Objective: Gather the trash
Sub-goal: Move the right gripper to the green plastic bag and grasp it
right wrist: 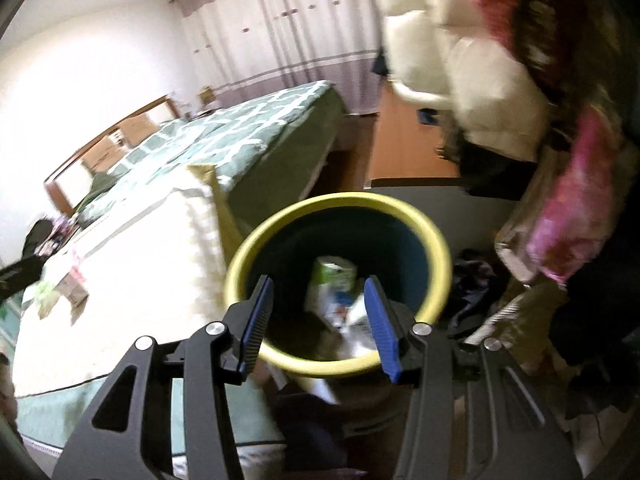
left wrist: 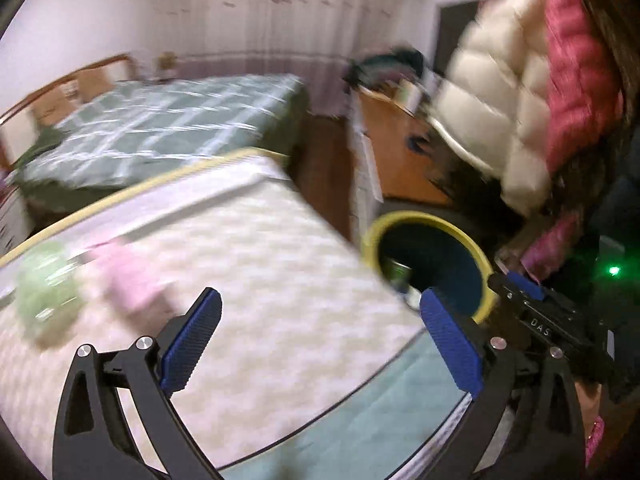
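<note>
Left gripper (left wrist: 320, 344) wide open, empty, over mattress (left wrist: 256, 240); right gripper (right wrist: 320, 320) half open, empty, above bin (right wrist: 240, 276). Risk: blurred wrappers (left wrist: 44, 288) mis-grasped.

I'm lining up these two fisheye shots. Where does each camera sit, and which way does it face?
Left wrist: on the left hand-held gripper, angled down over the quilted mattress; its open blue fingers and the right hand-held gripper show.
Right wrist: on the right hand-held gripper, looking down into the bin; its own blue fingers show.
Shared: yellow-rimmed bin, mattress, green bed.
</note>
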